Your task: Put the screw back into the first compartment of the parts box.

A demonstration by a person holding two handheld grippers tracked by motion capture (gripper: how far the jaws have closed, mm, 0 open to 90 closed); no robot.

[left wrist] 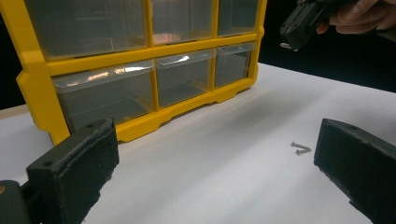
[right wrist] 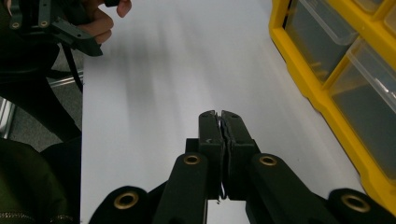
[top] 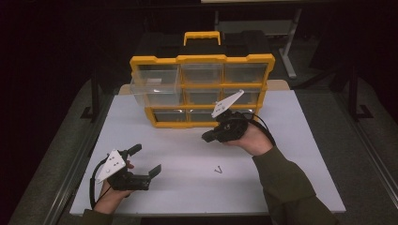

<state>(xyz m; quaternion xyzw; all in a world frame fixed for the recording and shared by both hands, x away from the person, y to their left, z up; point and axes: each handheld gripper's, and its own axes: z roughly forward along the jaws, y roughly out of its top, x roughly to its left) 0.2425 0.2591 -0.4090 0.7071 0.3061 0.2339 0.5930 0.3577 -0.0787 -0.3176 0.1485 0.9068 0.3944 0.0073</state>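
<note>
On the white desk (top: 197, 140) stands a yellow organizer (top: 202, 89) with clear drawers; its top-left drawer (top: 155, 84) is pulled out toward the person. Two small screws (top: 218, 169) lie crossed on the bare desk in front of it.

The left gripper (top: 145, 161) rests low at the desk's 7 o'clock corner, jaws spread wide with nothing between them; the screws lie at about its 3 o'clock, well apart from it. The right gripper (top: 209, 136) hangs above the desk just in front of the organizer's bottom row, with the screws near it at roughly its 6 o'clock.

The left gripper view looks between its parted jaws and shows the screws (left wrist: 300, 148) as two separate pieces just beside the right-hand jaw, plus the organizer's lower drawers (left wrist: 182, 77). The right gripper view shows its gripper (right wrist: 221, 122) with jaws pressed together; something thin seems caught in the seam, though I cannot tell what.
</note>
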